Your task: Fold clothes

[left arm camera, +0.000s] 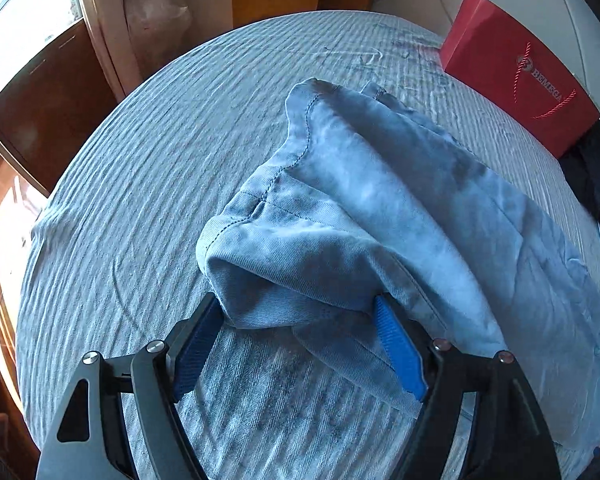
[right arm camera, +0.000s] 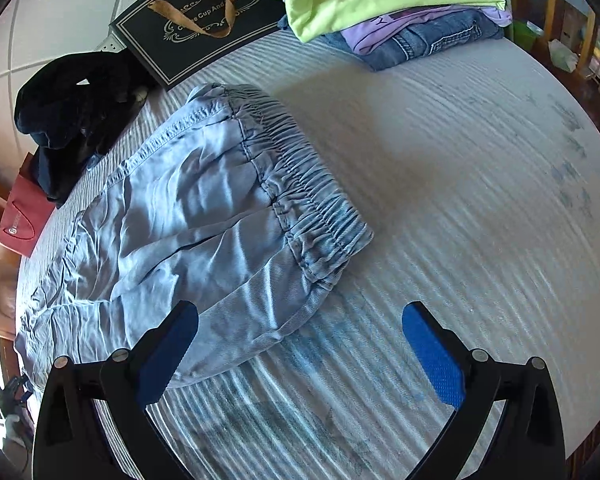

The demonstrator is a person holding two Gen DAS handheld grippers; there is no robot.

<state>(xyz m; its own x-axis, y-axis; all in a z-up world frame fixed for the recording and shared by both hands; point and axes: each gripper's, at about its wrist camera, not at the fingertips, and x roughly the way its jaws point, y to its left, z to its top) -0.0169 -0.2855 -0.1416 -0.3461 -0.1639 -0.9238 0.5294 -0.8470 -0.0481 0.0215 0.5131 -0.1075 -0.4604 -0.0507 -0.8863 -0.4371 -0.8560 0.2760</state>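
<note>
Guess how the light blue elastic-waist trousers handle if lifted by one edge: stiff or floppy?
Probably floppy: the trousers lie creased and the folded leg end sags between the left gripper fingers. The gathered waistband looks bulkier, so likely heavier at that end. The twill weave suggests decent grip.

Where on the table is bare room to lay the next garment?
Free: striped cloth right of the pale blue trousers, below the folded pile. Also left of the trousers in the left view. Crowded: far edge, black box, dark garment, red bag.
</note>
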